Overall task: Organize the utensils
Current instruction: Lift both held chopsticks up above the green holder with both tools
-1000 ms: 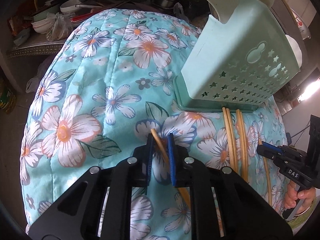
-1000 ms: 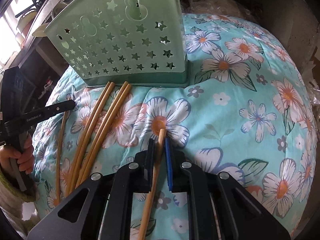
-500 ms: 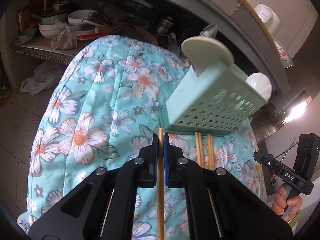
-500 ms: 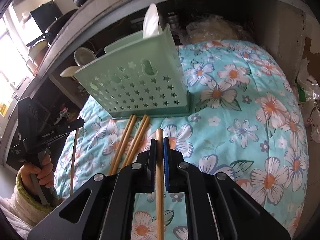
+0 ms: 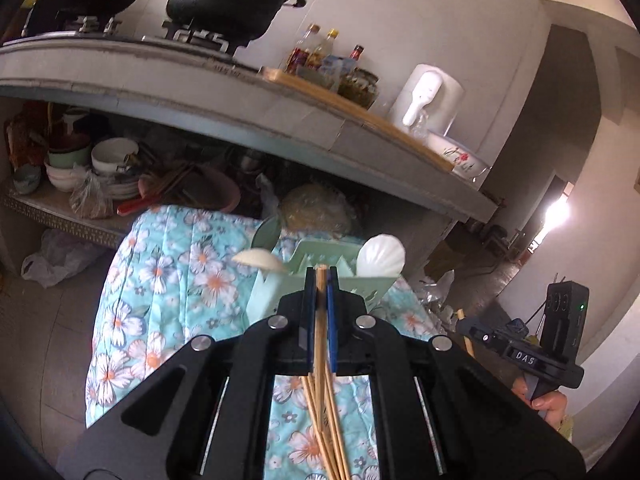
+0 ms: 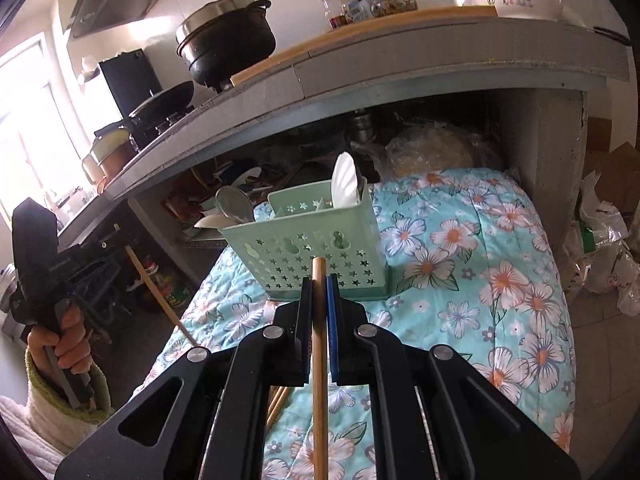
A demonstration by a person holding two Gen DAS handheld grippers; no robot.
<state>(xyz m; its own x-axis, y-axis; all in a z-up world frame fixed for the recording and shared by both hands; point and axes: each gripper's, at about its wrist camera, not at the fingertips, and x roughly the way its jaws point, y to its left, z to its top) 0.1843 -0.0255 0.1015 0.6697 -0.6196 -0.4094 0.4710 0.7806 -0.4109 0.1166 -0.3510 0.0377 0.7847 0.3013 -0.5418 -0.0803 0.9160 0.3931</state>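
Note:
A mint-green utensil caddy (image 5: 276, 300) (image 6: 304, 252) stands on the floral quilt (image 5: 168, 280) (image 6: 460, 264) with white spoons (image 5: 380, 254) (image 6: 346, 180) in it. My left gripper (image 5: 320, 274) is shut on a bamboo chopstick (image 5: 320, 328), raised in front of the caddy. In the right wrist view that left gripper (image 6: 110, 242) appears at the left, its chopstick (image 6: 160, 300) slanting down. My right gripper (image 6: 319, 280) is shut on another chopstick (image 6: 320, 352), lifted short of the caddy's front wall. Loose chopsticks (image 5: 326, 432) (image 6: 276, 404) lie on the quilt below.
A concrete counter (image 5: 280, 120) (image 6: 400, 60) overhangs the quilt, carrying a black pot (image 5: 228, 0), bottles and a white kettle (image 5: 428, 100). Bowls (image 5: 112, 156) crowd the shelf underneath. Plastic bags (image 6: 600, 240) sit on the floor at the right.
Both grippers rose off the quilt and tilted upward, each carrying its chopstick. The left jaws closed fully on theirs. The caddy now looks lower and farther away.

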